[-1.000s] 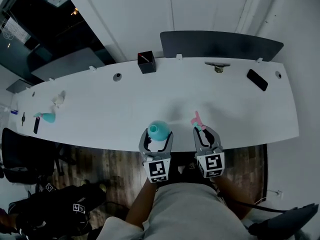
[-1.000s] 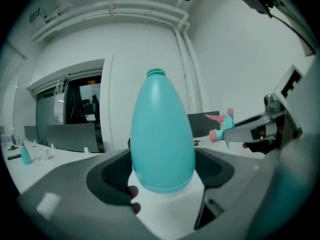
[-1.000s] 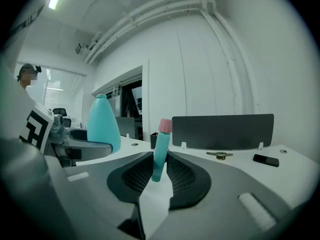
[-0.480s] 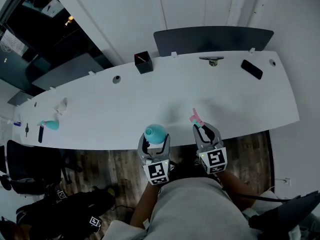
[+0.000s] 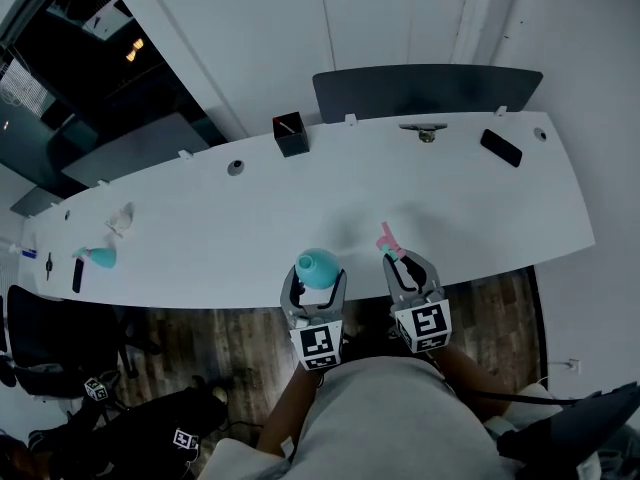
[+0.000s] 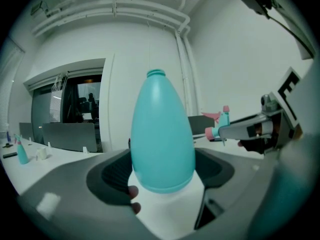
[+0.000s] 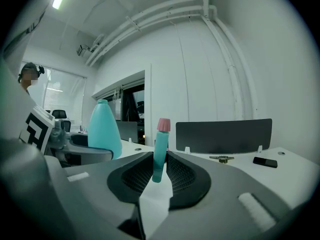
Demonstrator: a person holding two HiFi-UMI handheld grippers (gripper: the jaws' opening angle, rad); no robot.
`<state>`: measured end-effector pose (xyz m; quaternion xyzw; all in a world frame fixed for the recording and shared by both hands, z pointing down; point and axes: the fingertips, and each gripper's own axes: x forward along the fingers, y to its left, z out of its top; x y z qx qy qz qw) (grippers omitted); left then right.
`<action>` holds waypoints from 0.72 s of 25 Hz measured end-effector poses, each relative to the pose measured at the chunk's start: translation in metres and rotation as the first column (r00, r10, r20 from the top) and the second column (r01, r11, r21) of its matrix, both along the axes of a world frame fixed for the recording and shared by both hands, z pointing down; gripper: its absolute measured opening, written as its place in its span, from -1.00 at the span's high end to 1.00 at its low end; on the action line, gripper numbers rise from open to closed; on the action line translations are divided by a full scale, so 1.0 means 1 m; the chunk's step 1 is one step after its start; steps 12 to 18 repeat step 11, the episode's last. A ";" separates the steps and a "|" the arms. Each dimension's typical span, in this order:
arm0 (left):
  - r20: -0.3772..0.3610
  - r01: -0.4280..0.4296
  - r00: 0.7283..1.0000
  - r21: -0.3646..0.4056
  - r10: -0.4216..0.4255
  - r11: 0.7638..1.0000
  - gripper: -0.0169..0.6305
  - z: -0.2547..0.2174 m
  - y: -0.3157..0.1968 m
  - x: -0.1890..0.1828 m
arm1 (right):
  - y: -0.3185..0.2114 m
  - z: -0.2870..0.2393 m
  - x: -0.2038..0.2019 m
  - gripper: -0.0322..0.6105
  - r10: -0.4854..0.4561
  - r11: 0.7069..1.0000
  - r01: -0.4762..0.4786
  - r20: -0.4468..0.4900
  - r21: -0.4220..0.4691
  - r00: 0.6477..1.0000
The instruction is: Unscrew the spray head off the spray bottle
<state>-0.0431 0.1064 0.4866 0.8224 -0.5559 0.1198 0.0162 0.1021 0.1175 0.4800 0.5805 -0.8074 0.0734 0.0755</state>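
Head view shows my left gripper (image 5: 315, 280) clamped on the teal spray bottle (image 5: 318, 265), which stands upright above the near edge of the long white tabletop (image 5: 230, 230). I cannot tell whether the bottle's base rests on the surface. Just to its right, my right gripper (image 5: 408, 268) is clamped on the spray head (image 5: 390, 240), a teal piece with pink parts. The spray head is apart from the bottle, with a clear gap between the two.

Left gripper view confirms the grip. The bottle fills the space between the jaws, which stand wide with their pads against its sides. Its neck at the top is bare and open, with nothing screwed onto it. Off to the right in that view I see the other gripper carrying the spray head, its pink nozzle pointing away.

Right gripper view shows the jaws drawn close together on the teal stem of the spray head, which stands upright between the pads with its pink cap on top. The bottle sits to the left in that view, held in the other gripper.

Along the far edge of the tabletop lie a black box (image 5: 292, 134), a bunch of keys (image 5: 427, 134) and a dark phone (image 5: 500, 148), all well apart from my grippers. A dark screen (image 5: 430, 90) stands behind that edge. Far to the left, a second teal bottle (image 5: 98, 257) lies on the tabletop.
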 end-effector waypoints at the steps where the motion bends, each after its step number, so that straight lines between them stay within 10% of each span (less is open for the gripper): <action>1: -0.001 -0.002 1.000 0.001 0.002 1.000 -0.24 -0.001 -0.001 0.000 | 0.000 -0.001 0.000 0.64 0.002 1.000 -0.002 -0.001 -0.002 1.000; 18: -0.016 -0.004 1.000 0.012 0.004 1.000 -0.24 -0.002 -0.003 -0.003 | -0.001 -0.004 -0.006 0.64 -0.004 1.000 0.004 -0.024 0.010 1.000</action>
